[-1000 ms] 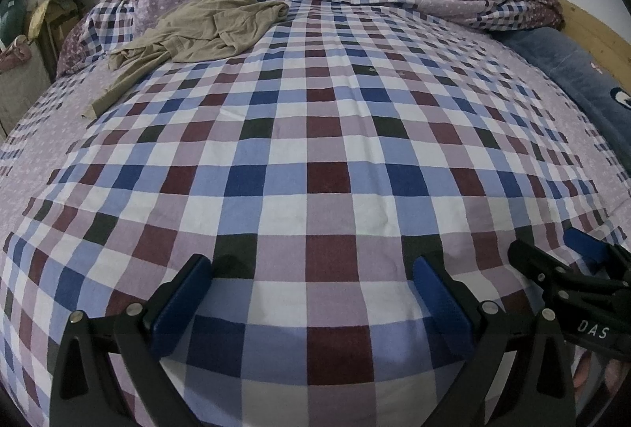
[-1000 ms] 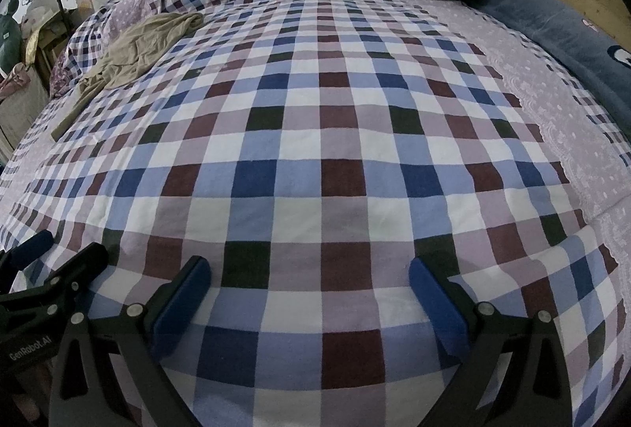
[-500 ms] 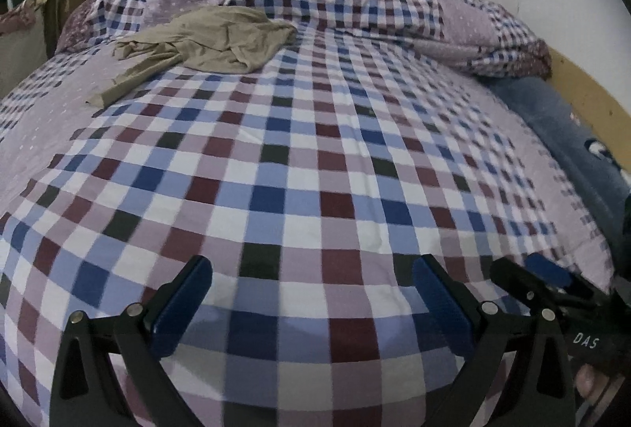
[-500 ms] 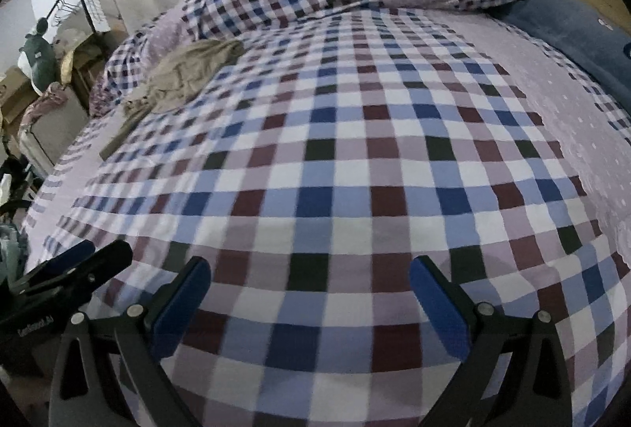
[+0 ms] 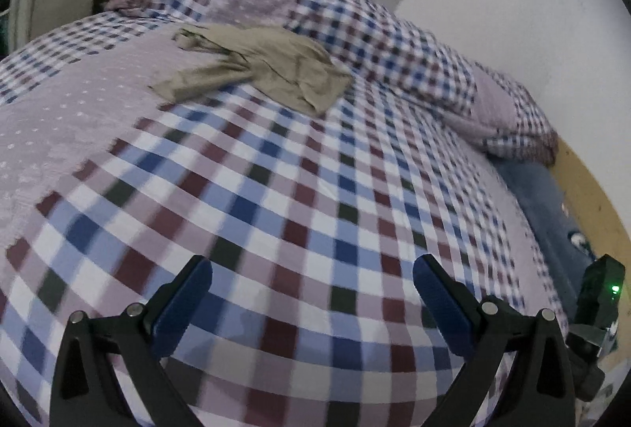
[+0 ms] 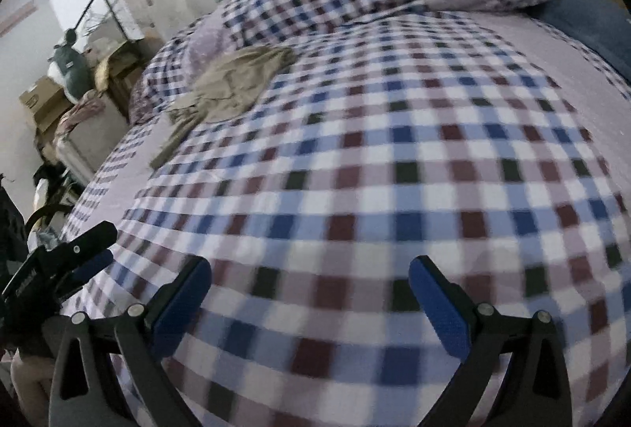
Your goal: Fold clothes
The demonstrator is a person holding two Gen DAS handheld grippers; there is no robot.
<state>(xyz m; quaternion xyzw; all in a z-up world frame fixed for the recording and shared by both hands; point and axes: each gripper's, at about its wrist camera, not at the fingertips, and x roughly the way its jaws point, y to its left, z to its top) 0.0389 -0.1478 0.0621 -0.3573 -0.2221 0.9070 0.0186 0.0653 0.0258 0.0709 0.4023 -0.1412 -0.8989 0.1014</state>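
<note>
My left gripper and right gripper hang spread and empty over the bed's near edge. I judge this the approach: next, reach the crumpled khaki garment at the far left corner, against the quilt. Since a second ago, both views have swung left.

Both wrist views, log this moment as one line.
left gripper: open, empty | right gripper: open, empty | khaki garment: crumpled, untouched, far side of checked bed
</note>
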